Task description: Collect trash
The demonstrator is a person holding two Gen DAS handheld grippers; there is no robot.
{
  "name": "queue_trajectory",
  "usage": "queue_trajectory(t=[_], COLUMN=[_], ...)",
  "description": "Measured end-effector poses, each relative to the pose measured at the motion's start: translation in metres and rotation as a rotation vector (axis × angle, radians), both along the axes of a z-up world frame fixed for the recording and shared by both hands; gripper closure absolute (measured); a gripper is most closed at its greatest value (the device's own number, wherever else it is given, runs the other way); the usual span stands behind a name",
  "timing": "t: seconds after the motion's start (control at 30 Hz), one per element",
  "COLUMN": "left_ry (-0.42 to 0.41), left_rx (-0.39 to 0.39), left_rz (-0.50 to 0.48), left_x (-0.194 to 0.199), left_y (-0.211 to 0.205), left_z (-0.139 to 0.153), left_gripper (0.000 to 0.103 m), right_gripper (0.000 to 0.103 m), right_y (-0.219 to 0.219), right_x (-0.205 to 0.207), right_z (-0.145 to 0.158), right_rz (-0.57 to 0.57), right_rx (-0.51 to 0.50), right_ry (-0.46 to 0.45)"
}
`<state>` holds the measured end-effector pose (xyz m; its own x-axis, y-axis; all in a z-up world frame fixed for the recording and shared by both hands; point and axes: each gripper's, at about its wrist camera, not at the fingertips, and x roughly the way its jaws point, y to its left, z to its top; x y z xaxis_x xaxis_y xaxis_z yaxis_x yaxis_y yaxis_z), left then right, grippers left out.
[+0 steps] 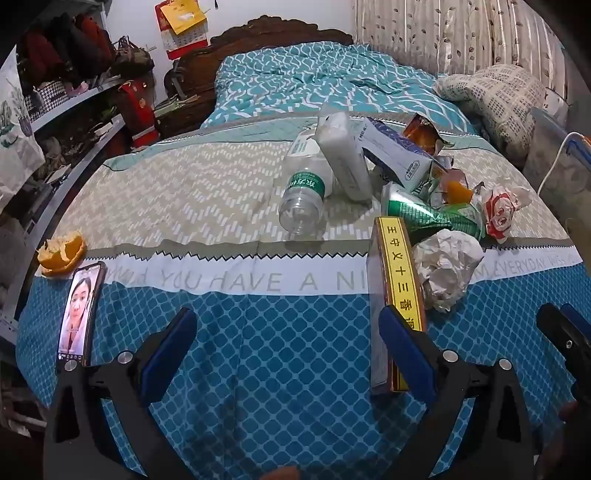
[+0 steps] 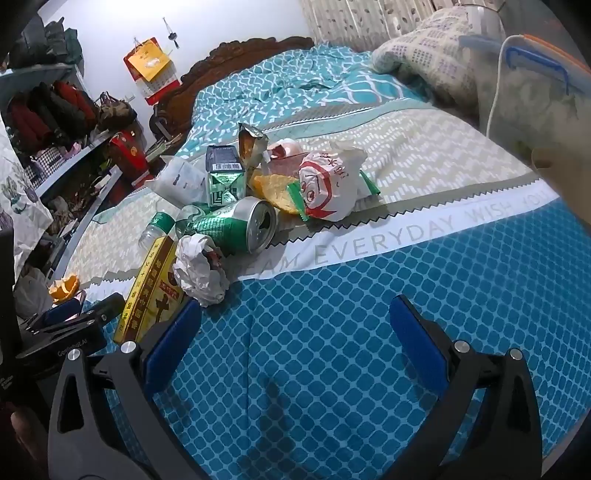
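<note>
A pile of trash lies on the bed: a clear plastic bottle (image 1: 304,192), a white packet (image 1: 345,155), a blue-white carton (image 1: 397,151), a green can (image 1: 424,214), a yellow box (image 1: 400,288), crumpled white paper (image 1: 445,269) and a red-white wrapper (image 1: 500,210). An orange peel (image 1: 61,253) lies far left. My left gripper (image 1: 288,332) is open and empty, its right finger beside the yellow box. My right gripper (image 2: 295,325) is open and empty over the blue bedspread, right of the yellow box (image 2: 155,291), paper (image 2: 201,271) and can (image 2: 236,225).
A phone (image 1: 79,314) with a lit screen lies at the bed's left edge. Shelves (image 1: 66,103) with clothes stand left. A pillow (image 1: 495,92) and a plastic bin (image 2: 535,85) with a white cable are at the right. A wooden headboard (image 1: 273,31) is behind.
</note>
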<state>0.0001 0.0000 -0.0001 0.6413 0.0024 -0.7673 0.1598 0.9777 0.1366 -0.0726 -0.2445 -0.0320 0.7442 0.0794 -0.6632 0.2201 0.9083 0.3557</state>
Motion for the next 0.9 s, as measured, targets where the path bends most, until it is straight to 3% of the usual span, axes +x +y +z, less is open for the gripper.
queue_trajectory(t=[0.2,0.63,0.9], left_ry=[0.000,0.114,0.108], left_rx=[-0.003,-0.040,-0.060], left_rz=[0.017,0.079,0.098], left_x=[-0.001,0.013,0.015], left_y=[0.002,0.037,0.046], left_z=[-0.003,-0.033,-0.036], left_gripper=[0.009,0.008,0.008], right_gripper=[0.003,0.003,0.003], right_y=[0.001,0.012,0.014], right_x=[0.003,0.015,0.022], right_z=[0.000,-0.024,-0.035], right_rz=[-0.002,0.037,0.046], right_rx=[0.006,0.038,0.059], right_ry=[0.012,0.102,0.153])
